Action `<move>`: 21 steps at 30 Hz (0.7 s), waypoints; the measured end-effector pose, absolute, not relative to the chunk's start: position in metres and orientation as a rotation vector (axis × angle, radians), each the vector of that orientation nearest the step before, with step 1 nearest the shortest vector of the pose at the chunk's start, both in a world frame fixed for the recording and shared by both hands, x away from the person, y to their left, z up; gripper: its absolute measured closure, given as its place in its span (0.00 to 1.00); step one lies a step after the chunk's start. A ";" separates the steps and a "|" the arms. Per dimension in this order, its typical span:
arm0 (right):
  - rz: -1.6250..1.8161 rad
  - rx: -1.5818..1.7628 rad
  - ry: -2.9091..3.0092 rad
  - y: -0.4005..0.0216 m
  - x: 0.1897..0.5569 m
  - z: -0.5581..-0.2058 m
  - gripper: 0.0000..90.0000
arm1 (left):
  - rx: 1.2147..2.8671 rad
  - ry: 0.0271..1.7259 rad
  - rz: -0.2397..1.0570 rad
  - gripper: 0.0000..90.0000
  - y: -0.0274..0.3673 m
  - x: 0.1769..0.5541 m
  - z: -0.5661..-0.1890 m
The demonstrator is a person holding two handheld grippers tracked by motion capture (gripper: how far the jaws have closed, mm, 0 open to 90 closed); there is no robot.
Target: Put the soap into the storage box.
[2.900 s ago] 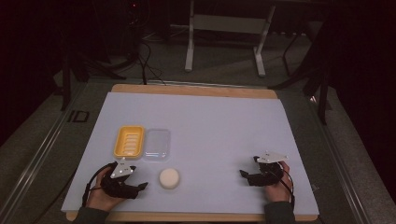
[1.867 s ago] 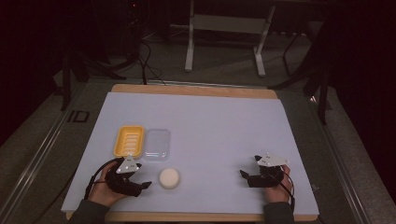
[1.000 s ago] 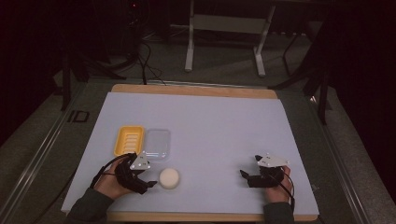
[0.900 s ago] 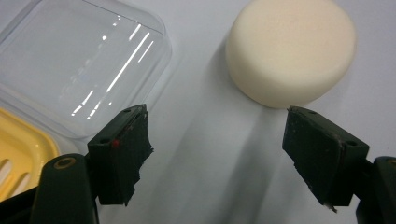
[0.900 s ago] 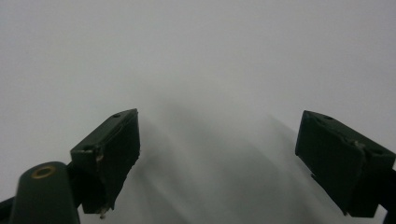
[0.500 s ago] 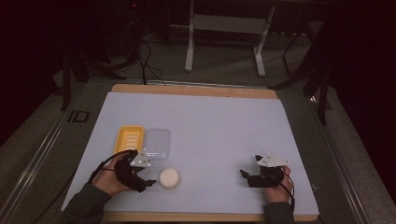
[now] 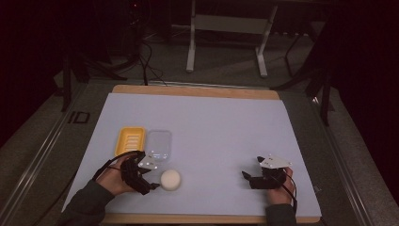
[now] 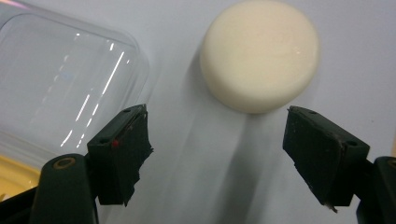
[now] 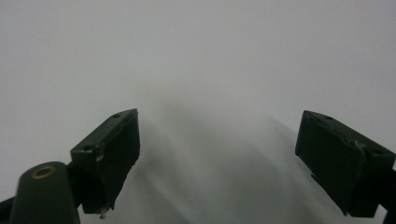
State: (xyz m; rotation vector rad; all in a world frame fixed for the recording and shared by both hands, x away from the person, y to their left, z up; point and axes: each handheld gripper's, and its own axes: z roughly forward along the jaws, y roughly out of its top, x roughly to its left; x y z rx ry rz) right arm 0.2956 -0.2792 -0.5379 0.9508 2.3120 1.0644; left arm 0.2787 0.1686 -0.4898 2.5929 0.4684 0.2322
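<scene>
- On the far left of the pale sheet (image 7: 211,122) that covers the table sits a yellow tray (image 7: 130,140), with a clear plastic lid (image 7: 158,145) just beside it on its right.
- My left gripper (image 7: 151,181) hangs just this side of those two, low over the sheet and pointing toward the round white soap (image 7: 170,179).
- In the left gripper view its jaws stand apart with nothing between them; the soap (image 8: 260,54) lies just ahead of the gap, a little toward the right-hand pad, and touches neither one.
- In that same view the clear lid (image 8: 65,79) lies past the left-hand pad, with a strip of the yellow tray (image 8: 14,175) showing at the lower edge.
- The soap rests flat on the sheet, near the front edge, close to the lid but apart from it.
- Well to the right, my right gripper (image 7: 246,176) rests low on the sheet, pointing left.
- Its jaws are spread wide and empty over bare sheet (image 9: 196,60) in the right gripper view.
</scene>
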 end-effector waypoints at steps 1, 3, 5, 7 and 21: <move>1.064 0.951 2.312 -0.279 0.296 -0.538 0.15 | 2.593 0.468 0.232 0.26 0.169 0.279 -0.490; 1.064 0.952 2.313 -0.279 0.295 -0.538 0.15 | 2.610 0.462 0.222 0.24 0.167 0.279 -0.489; 1.063 0.949 2.314 -0.279 0.296 -0.538 0.15 | 2.626 0.453 0.214 0.23 0.165 0.280 -0.489; 1.063 0.946 2.314 -0.279 0.296 -0.538 0.15 | 2.630 0.452 0.210 0.22 0.164 0.280 -0.489; 1.064 0.942 2.315 -0.279 0.295 -0.538 0.15 | 2.717 0.394 0.163 0.16 0.150 0.282 -0.488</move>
